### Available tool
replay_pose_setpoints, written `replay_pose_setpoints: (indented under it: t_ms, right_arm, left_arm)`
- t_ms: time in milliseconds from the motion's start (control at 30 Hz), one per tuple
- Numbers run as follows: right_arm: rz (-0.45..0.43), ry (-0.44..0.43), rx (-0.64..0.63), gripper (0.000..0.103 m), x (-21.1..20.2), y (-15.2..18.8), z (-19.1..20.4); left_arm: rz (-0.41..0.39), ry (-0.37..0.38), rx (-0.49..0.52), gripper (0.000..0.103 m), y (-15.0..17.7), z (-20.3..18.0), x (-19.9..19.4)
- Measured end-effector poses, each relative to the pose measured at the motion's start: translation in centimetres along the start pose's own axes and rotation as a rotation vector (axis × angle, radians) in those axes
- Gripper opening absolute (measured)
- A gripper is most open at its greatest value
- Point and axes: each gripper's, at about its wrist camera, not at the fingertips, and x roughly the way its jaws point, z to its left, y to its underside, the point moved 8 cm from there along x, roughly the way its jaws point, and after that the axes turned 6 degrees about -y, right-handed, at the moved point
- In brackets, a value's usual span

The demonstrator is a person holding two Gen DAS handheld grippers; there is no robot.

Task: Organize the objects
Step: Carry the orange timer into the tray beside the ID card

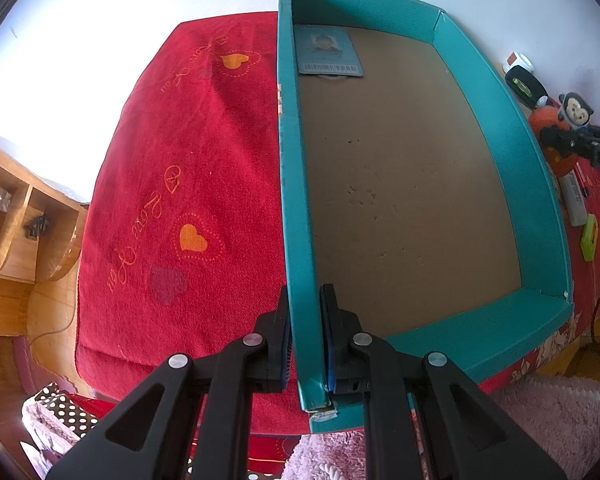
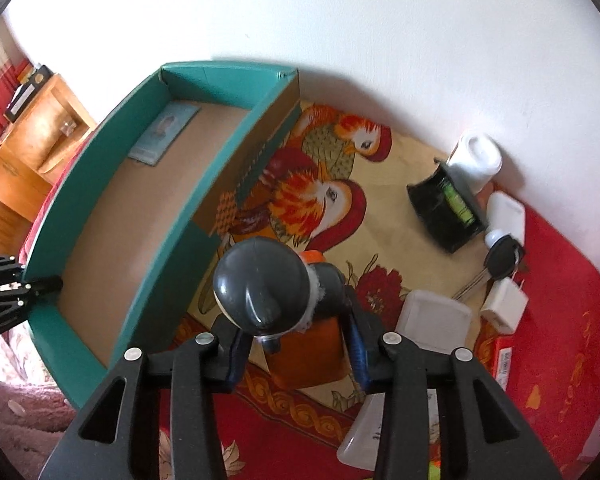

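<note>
Leftmost, the left gripper (image 1: 305, 336) pinches the near-left wall of the teal box (image 1: 296, 184), one finger outside, one inside — steadying it on the red cloth (image 1: 172, 168). Box floor is bare apart from an ID card (image 1: 329, 50) lying flat in the far left corner. Moving right, the right gripper (image 2: 296, 344) holds the monkey toy (image 2: 260, 284) by its orange base, pads pressed on either side; the dark head points up toward the lens. Toy sits just outside the box's right wall — the box lies to the left of these fingers, long axis running away from them. Right hand is the nearer one; judged next move is a lift leftward over the wall. Further right: white bottle (image 2: 478, 158), black case (image 2: 444, 208), car key (image 2: 500, 260).
</note>
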Motion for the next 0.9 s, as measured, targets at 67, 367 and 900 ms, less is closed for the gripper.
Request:
replay_pose_setpoints:
  t_ms: [67, 367, 900]
  right_arm:
    - [-0.010, -0.004, 0.006, 0.041, -0.4, -0.5, 0.0]
    - [-0.057, -0.050, -0.042, 0.041, -2.3, -4.1, 2.4]
    - [0.017, -0.082, -0.291, 0.041, 2.5, -11.2, 10.3]
  left_arm:
    - [-0.001, 0.000, -0.002, 0.011, 0.0, 0.0, 0.0]
    - [-0.012, -0.004, -0.033, 0.011, 0.0, -0.2, -0.1]
    - [-0.044, -0.009, -0.114, 0.011, -0.3, -0.5, -0.1]
